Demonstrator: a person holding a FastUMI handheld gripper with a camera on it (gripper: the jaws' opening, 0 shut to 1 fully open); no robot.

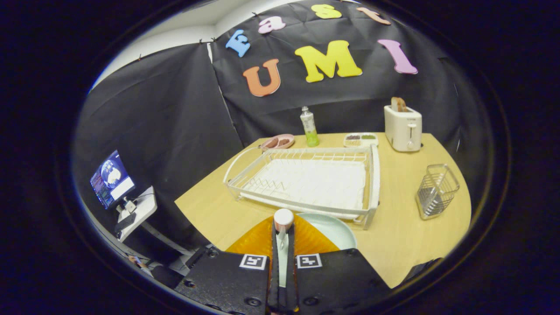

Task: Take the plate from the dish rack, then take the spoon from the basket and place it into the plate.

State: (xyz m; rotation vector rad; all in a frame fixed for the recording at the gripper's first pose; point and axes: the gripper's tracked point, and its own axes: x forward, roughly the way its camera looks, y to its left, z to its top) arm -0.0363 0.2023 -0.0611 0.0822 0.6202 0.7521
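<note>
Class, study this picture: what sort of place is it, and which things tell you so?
Probably a mock kitchen set up in a cloth-walled booth: a wooden table carries a dish rack, a toaster and a wire basket, while the gripper holds a spoon.

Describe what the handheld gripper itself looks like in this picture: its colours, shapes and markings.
The gripper has two broad black blocks at its base, each with a square black-and-white tag on a white patch near the inner corner and round screw heads along the edges. Two narrow black fingers run forward from between the blocks, close together. An orange, ribbed, fan-shaped part spreads out behind the fingers.
</note>
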